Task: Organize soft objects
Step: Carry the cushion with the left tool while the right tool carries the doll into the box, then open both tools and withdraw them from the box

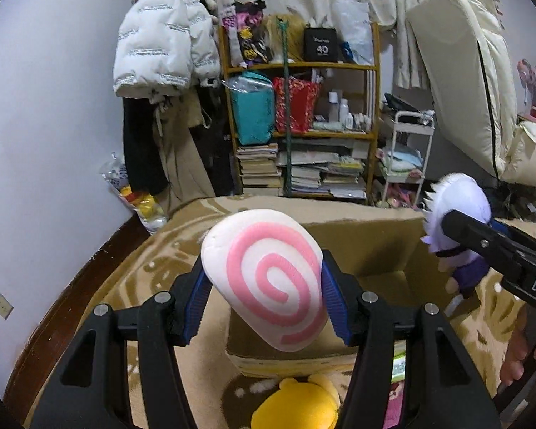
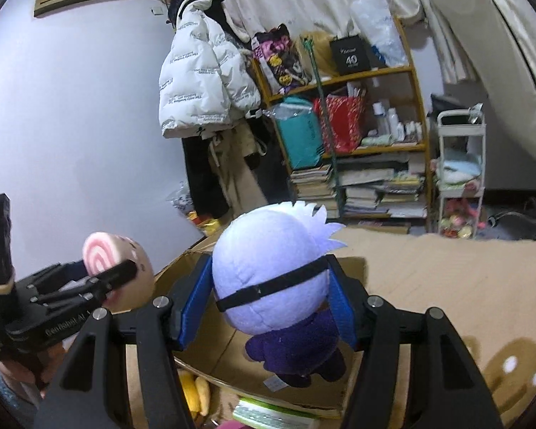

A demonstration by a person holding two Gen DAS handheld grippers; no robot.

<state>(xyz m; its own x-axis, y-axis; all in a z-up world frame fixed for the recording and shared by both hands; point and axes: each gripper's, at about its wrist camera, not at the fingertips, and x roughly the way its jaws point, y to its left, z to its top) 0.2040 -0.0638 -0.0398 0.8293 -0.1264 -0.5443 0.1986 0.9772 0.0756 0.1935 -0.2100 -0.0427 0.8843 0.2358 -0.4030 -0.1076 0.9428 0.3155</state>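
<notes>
My left gripper (image 1: 264, 296) is shut on a white plush cushion with a pink spiral (image 1: 268, 279), held above an open cardboard box (image 1: 375, 246). It also shows in the right wrist view (image 2: 114, 268). My right gripper (image 2: 269, 300) is shut on a white-haired doll in a black blindfold and purple outfit (image 2: 271, 279), held over the same box (image 2: 232, 357). In the left wrist view the doll (image 1: 453, 214) hangs at the box's right edge. A yellow plush (image 1: 300, 404) lies on the patterned blanket below the box.
A wooden shelf (image 1: 300, 132) with bags, bottles and stacked books stands behind. A white puffer jacket (image 1: 160, 43) hangs on the left. A white trolley (image 1: 407, 153) and a leaning cream mattress (image 1: 475, 82) are on the right. A green packet (image 2: 271, 414) lies near the box.
</notes>
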